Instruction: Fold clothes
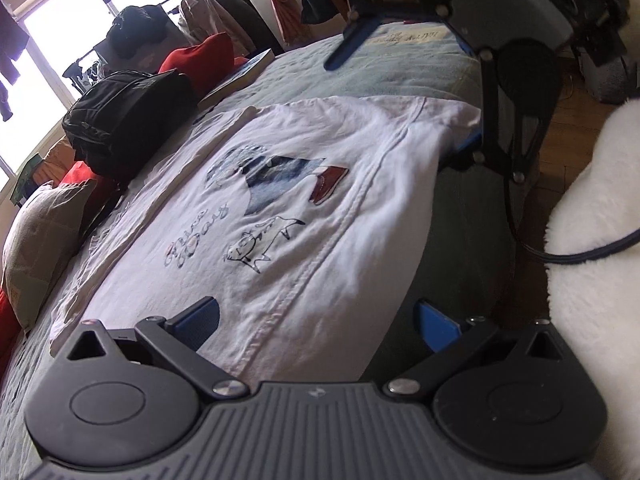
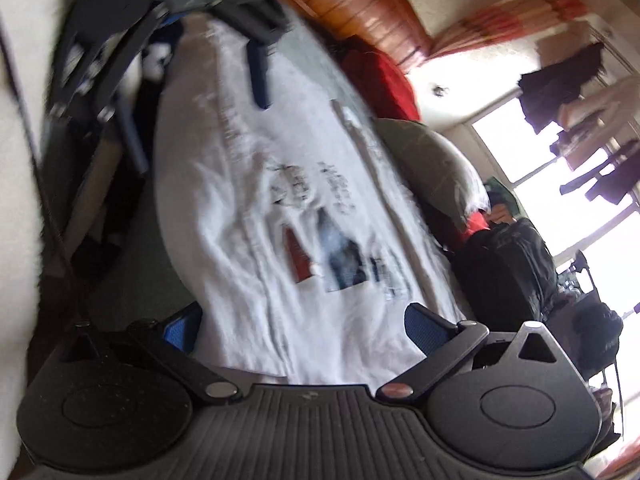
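A bed (image 1: 400, 68) with a grey-blue cover carries everything here. Spread flat across it, reaching the near edge, lies a white T-shirt (image 1: 304, 216) with a blue, red and line-drawn print on top. A seam fold runs down the shirt's side nearest the bed's edge.

Only the left wrist view shows the far end of the bed: a book (image 1: 240, 76) lying flat, and beyond it a rack of hanging clothes (image 1: 208, 12) by the window. It also shows something white and fluffy (image 1: 596, 220) beside the bed's edge. The right wrist view, blurred, alone shows a wooden headboard (image 2: 352, 4) at the other end. Both views show a black backpack (image 1: 128, 120) and a grey pillow (image 1: 40, 248) along the far edge, with red cushions (image 1: 200, 56) among them.

The left gripper (image 1: 320, 322) has its jaws wide apart, straddling one end of the shirt, holding nothing. The right gripper (image 2: 304, 326) is likewise spread wide over the opposite end, one finger (image 2: 428, 330) just above the cloth, gripping nothing.
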Demonstrator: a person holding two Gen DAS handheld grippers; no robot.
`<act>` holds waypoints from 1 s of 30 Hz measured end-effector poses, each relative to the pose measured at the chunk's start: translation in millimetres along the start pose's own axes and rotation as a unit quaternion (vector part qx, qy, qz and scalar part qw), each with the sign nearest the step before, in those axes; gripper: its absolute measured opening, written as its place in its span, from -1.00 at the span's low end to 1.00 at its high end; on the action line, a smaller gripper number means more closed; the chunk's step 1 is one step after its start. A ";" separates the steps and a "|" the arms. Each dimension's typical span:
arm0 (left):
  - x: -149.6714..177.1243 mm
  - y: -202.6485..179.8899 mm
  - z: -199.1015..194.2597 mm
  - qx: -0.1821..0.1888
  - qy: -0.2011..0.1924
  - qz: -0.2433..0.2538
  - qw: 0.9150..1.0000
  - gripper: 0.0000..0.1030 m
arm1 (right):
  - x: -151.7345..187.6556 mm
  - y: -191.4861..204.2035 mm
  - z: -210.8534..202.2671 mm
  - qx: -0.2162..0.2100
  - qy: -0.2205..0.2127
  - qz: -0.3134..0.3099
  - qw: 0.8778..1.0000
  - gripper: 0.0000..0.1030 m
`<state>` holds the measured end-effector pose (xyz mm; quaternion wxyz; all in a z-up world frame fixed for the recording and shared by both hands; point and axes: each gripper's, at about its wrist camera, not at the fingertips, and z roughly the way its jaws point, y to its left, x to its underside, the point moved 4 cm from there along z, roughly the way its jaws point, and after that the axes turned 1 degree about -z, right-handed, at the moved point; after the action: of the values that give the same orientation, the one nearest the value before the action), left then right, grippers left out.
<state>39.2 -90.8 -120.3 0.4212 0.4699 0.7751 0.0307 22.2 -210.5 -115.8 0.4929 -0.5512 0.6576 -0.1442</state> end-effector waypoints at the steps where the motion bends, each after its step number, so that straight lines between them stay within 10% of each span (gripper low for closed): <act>1: -0.4 -1.4 1.5 -0.004 0.000 0.005 1.000 0.99 | -0.8 -4.5 -1.1 0.003 -0.004 0.007 1.000 1.00; 11: -10.8 13.7 -6.4 -0.119 -0.035 0.017 0.992 0.99 | -0.9 -26.0 -27.1 0.013 -0.026 0.049 0.998 1.00; 23: -28.1 42.7 -16.6 -0.135 -0.058 -0.034 0.989 0.99 | -40.8 -5.4 -2.6 -0.056 -0.056 0.038 0.996 1.00; 30: -27.7 40.9 -21.1 -0.132 -0.059 -0.028 0.989 0.99 | -63.4 14.4 31.1 0.016 -0.023 -0.001 1.000 1.00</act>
<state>59.2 -81.7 -71.3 0.5254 0.3887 0.7511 0.0932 33.0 -139.5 -110.1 0.5165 -0.5470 0.6432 -0.1425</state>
